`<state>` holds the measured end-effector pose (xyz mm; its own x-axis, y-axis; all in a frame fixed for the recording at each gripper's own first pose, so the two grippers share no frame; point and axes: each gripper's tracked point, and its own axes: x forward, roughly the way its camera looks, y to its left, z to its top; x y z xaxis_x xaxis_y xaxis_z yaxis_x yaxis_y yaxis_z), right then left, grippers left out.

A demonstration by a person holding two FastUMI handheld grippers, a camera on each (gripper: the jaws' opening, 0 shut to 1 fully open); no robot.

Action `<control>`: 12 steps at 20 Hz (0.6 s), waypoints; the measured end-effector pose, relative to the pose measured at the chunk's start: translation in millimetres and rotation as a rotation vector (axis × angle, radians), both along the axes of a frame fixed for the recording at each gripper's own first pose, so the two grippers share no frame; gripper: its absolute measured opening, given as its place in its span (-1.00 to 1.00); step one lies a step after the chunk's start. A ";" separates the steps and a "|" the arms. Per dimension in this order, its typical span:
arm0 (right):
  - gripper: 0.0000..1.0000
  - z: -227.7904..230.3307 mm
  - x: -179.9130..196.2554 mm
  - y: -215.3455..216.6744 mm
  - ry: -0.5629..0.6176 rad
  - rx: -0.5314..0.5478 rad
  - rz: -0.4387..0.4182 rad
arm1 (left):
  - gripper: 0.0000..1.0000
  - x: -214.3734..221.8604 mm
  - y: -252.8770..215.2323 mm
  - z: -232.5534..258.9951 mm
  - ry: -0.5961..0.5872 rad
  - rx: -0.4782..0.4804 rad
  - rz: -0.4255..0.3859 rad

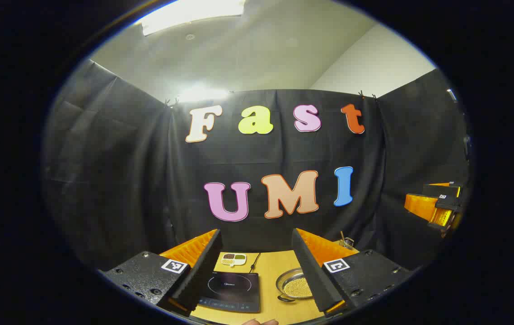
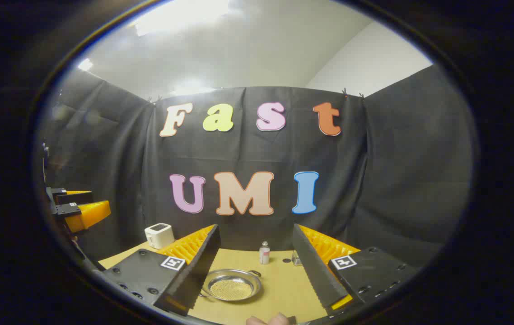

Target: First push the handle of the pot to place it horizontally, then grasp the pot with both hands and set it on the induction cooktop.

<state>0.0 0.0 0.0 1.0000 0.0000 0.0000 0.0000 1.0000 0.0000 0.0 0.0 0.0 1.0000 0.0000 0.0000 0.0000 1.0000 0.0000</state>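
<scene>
We're at the start: both hand-held grippers hover with fingers apart above the tabletop. Next, nudge the pot handle sideways, beside the cooktop.

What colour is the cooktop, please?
Black; the cooktop shows best in the left gripper view.

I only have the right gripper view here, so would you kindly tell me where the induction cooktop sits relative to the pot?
Observer: In the left gripper view the induction cooktop lies flat on the table, beside the pot, on the side away from the right gripper.
Operator: Thank you. Is anything on the cooktop?
Observer: Its glass top is bare.
Operator: And anything behind it?
Observer: A small divided dish sits just beyond it, near the black cloth.
Operator: Is the left gripper ready?
Observer: The left gripper is open, raised above the table, holding nothing.
</scene>
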 end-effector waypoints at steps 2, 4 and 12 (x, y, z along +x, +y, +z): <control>0.97 -0.8 3.2 0.3 0.003 -0.006 0.000 | 0.87 0.8 1.2 -1.0 0.003 -0.003 0.000; 1.00 0.2 4.2 2.0 0.001 -0.008 0.000 | 0.87 2.3 1.5 -3.5 0.006 -0.003 -0.001; 1.00 -0.4 9.6 2.2 0.003 -0.008 -0.007 | 0.87 5.5 6.5 -3.5 0.005 0.001 -0.001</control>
<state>9.6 2.2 -0.4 1.0000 -0.0075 -0.0034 0.0074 0.9999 -0.0078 5.5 6.5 -3.5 1.0000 -0.0008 -0.0054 0.0008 1.0000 0.0012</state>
